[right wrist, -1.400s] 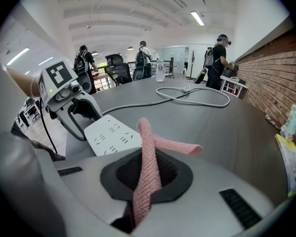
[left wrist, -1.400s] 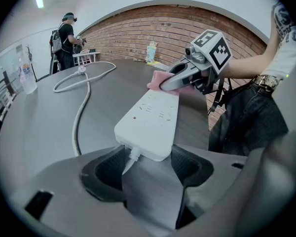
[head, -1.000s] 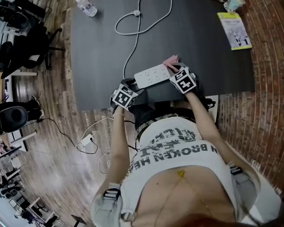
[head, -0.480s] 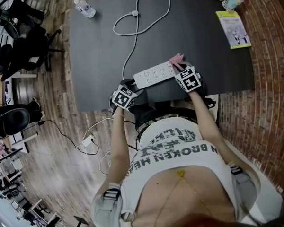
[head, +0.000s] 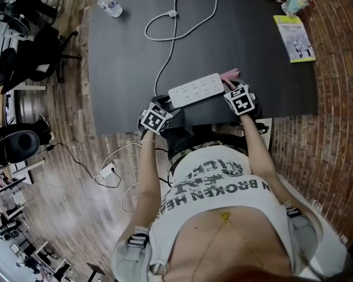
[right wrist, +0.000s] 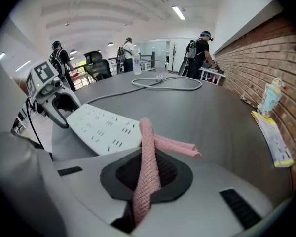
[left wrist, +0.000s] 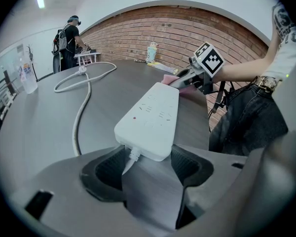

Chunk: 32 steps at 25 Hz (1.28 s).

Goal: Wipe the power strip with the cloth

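A white power strip (head: 195, 89) lies near the front edge of the dark table (head: 123, 69), and its white cable (head: 165, 57) loops toward the far side. My left gripper (head: 163, 107) grips the strip's cable end; in the left gripper view the strip (left wrist: 150, 113) sits between the two pads of this gripper (left wrist: 148, 159). My right gripper (head: 232, 88) is at the strip's right end, shut on a pink cloth (head: 230, 75). In the right gripper view the cloth (right wrist: 147, 152) stands folded between the jaws of the right gripper (right wrist: 148, 174), its tail resting by the strip (right wrist: 106, 130).
A water bottle (head: 109, 6) stands at the table's far left corner. A yellow booklet (head: 294, 38) and a small cup (head: 295, 2) lie at the far right. Office chairs (head: 29, 57) and a floor cable (head: 109, 172) sit left of the table. People stand far behind.
My right gripper has slid the pink cloth rightward along the strip, from its middle to its right end. The left gripper has stayed on the cable end.
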### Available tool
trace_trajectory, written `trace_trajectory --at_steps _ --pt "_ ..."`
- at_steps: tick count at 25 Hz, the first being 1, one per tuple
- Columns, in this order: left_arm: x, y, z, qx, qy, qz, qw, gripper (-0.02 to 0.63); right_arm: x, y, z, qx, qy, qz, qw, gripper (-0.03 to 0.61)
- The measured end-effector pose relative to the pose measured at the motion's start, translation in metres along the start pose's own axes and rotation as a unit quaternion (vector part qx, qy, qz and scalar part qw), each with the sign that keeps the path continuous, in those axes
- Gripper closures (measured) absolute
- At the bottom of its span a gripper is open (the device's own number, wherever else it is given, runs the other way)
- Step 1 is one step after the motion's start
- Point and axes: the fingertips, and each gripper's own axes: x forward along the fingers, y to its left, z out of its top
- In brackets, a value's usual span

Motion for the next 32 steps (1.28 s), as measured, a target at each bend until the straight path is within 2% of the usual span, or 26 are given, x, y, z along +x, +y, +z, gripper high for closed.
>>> trace_trajectory --at_steps 4,8,13,17,20,26,32 --pt "0.002 0.001 -0.002 -0.002 0.000 0.002 1.0000 0.339 -0.009 0.014 0.033 0.004 -0.045 0.024 0.999 0.563" --pt "0.005 0.002 -0.003 -0.001 -0.009 0.001 1.0000 0.339 -0.013 0.054 0.069 -0.016 -0.078 0.084 0.993 0.562" --pt "0.006 -0.001 -0.002 -0.001 -0.001 0.003 1.0000 0.339 -0.012 0.139 0.092 -0.060 -0.087 0.214 0.971 0.561" --pt "0.002 -0.001 -0.002 -0.003 0.007 0.003 1.0000 0.339 -0.005 0.195 0.088 -0.094 -0.057 0.281 0.953 0.562" --pt "0.003 0.000 -0.004 -0.003 0.008 0.005 1.0000 0.340 0.003 0.217 0.081 -0.106 -0.033 0.298 0.948 0.561" --pt "0.010 0.002 -0.007 0.001 -0.003 -0.001 1.0000 0.339 0.019 0.233 0.066 -0.137 0.013 0.292 0.946 0.563" --pt "0.008 0.001 -0.008 0.002 0.005 -0.001 1.0000 0.340 0.023 0.234 0.064 -0.136 0.020 0.292 0.947 0.563"
